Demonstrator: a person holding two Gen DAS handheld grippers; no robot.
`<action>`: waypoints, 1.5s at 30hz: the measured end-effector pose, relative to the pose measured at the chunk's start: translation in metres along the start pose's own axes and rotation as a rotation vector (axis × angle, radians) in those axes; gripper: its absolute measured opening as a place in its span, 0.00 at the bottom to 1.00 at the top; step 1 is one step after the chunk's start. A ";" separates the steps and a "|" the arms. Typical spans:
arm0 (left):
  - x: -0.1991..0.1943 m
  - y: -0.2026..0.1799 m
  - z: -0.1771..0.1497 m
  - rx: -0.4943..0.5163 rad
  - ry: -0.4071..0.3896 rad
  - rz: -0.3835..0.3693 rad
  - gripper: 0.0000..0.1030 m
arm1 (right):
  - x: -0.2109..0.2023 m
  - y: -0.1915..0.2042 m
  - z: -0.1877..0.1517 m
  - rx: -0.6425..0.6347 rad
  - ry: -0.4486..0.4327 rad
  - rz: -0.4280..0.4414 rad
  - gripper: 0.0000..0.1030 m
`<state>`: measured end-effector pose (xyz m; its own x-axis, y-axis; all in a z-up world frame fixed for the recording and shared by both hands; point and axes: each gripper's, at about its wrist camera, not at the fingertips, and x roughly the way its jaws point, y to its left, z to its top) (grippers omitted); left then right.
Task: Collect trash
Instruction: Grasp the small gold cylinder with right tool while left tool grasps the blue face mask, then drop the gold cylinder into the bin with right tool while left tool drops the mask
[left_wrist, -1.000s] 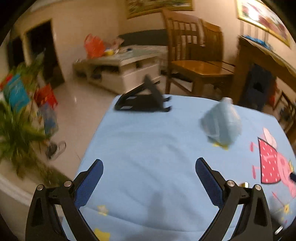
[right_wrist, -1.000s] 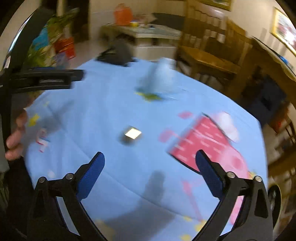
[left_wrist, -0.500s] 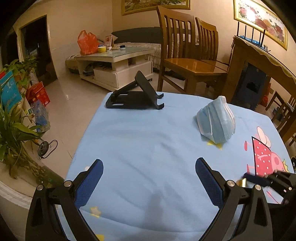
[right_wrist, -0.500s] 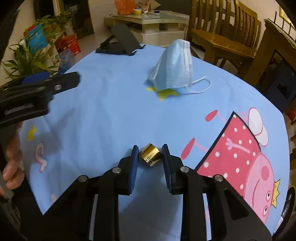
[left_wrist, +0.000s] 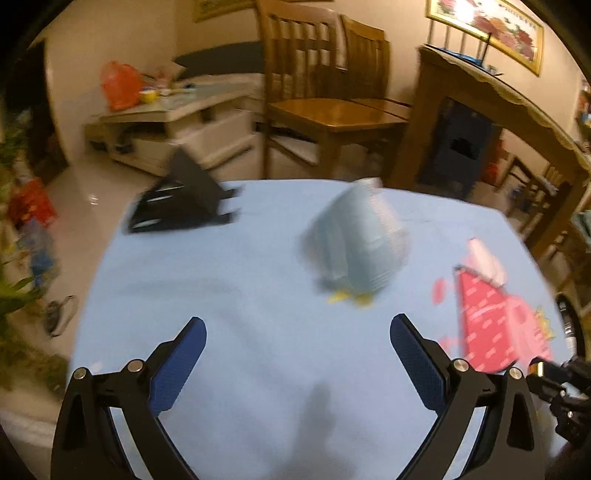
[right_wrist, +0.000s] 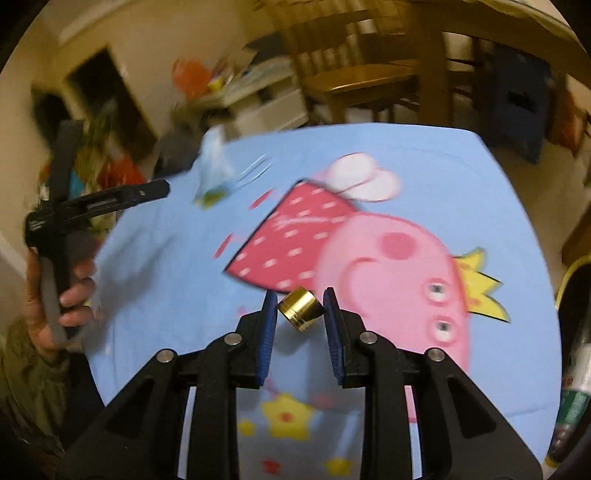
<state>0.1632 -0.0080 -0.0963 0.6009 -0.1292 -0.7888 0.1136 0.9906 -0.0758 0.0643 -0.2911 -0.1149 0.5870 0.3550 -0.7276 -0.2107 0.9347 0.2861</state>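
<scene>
A small brass cap (right_wrist: 300, 308) is shown clamped between the blue pads of the right gripper (right_wrist: 301, 314), low in the centre of the right wrist view and lifted clear of the blue cartoon tablecloth (right_wrist: 166, 266). The jaws are drawn in narrow, and both pads are seen pressing the cap's sides. The cap sits tilted and close to the fingertips, so the hold is judged shallow; the squeeze should be kept firm and the wrist held level while the cap is carried to wherever the trash is gathered. No bin is visible in either view, so the drop point cannot be told.

The left gripper (left_wrist: 298, 339) is shown at the bottom of the left wrist view with its jaws spread wide and nothing between them. It is aimed over the cloth toward a crumpled blue face mask (left_wrist: 356, 243), which lies right of centre in that view, on the cloth and well apart from the pads. The mask is judged the next piece of trash; being soft and domed, it is best pinched across a fold, with the pads brought low to the cloth before closing. A black folding stand (left_wrist: 181, 201) at the upper left of the cloth is judged not to be trash and should be avoided.
</scene>
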 end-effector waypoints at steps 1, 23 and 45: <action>0.007 -0.007 0.008 -0.006 0.010 -0.013 0.93 | -0.004 -0.002 0.002 -0.003 -0.011 -0.001 0.25; 0.027 -0.026 -0.032 -0.020 0.106 -0.059 0.08 | -0.034 -0.002 0.005 -0.010 -0.088 0.004 0.25; -0.137 -0.170 -0.063 0.323 -0.208 0.011 0.08 | -0.126 -0.089 -0.025 0.168 -0.246 -0.266 0.25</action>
<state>0.0118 -0.1559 -0.0135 0.7471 -0.1579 -0.6457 0.3298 0.9314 0.1539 -0.0105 -0.4189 -0.0648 0.7780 0.0680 -0.6246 0.0926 0.9709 0.2210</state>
